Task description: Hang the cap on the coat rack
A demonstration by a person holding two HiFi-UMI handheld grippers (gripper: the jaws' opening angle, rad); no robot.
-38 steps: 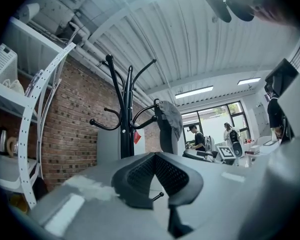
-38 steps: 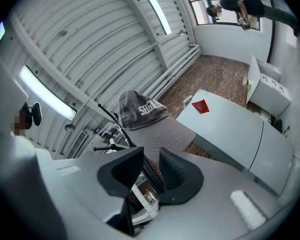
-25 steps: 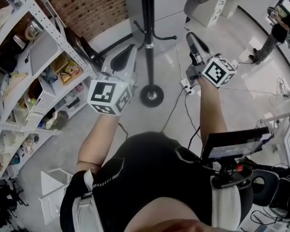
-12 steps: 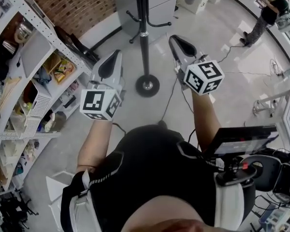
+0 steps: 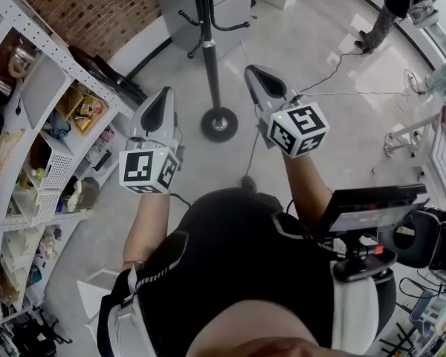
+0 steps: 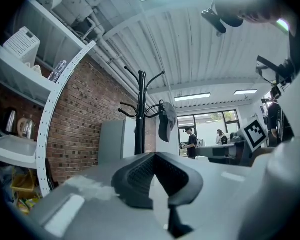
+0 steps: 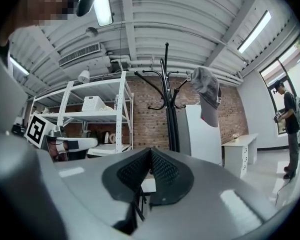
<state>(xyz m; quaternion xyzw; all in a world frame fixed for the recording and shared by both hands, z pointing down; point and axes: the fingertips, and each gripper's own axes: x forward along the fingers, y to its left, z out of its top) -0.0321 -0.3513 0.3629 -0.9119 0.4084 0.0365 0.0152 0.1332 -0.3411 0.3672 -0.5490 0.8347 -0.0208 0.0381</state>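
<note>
Since the cap point(image 7: 206, 99) hangs on the rack point(image 7: 171, 114), left gripper point(image 6: 154, 155) and right gripper point(image 7: 150, 152), jaws closed empty, are best kept clear.

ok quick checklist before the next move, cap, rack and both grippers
1. Cap hung on the coat rack: ok, it hangs near the top.
2. Cap seated firmly: cannot tell, the contact is too small to see.
3. Left gripper empty: ok, jaws together, nothing between them.
4. Right gripper empty: ok, jaws together, nothing between them.
5. Both grippers apart from the coat rack: ok, the head view shows a gap on each side.
6. Coat rack upright: ok.
</note>
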